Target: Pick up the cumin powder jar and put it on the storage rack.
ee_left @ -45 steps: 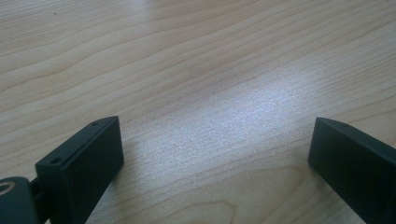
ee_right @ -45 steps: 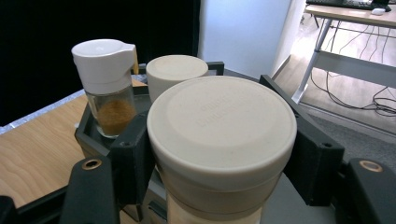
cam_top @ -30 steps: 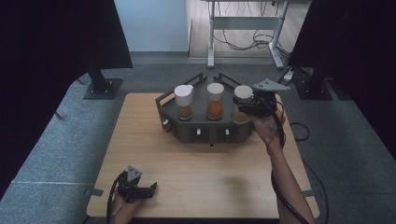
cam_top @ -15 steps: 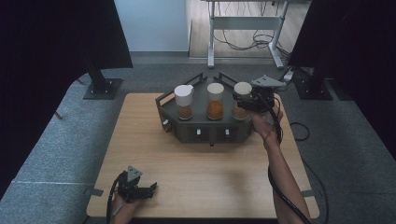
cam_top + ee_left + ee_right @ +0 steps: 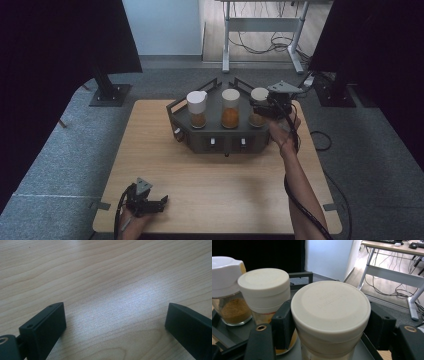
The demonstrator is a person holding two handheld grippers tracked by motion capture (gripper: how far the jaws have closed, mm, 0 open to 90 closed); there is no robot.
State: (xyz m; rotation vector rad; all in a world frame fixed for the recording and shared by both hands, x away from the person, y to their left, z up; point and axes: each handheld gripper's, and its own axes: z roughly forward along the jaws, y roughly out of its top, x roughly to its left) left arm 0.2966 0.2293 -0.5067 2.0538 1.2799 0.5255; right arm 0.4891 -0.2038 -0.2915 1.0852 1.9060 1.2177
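Note:
A dark grey rack [image 5: 200, 142] stands at the far middle of the wooden table [image 5: 220, 190] and carries three jars. The right jar [image 5: 258, 102] has a cream lid [image 5: 330, 306], and my right gripper [image 5: 262, 110] is shut on it just below the lid, a black pad [image 5: 283, 322] on each side. The middle jar [image 5: 264, 287], also cream-lidded, holds orange powder. The left jar [image 5: 225, 275] has a white flip cap and brown powder. My left gripper [image 5: 160, 202] lies on the table's near left, open, with only bare wood between its fingers [image 5: 42, 327].
Black stands [image 5: 107, 92] and dark screens flank the table at the back left and right. A desk frame with loose cables [image 5: 260, 45] sits behind on the floor. Grey carpet [image 5: 65, 165] surrounds the table.
My right gripper, still closed on the right jar, has shifted slightly left and toward the back of the rack. The left gripper has not moved.

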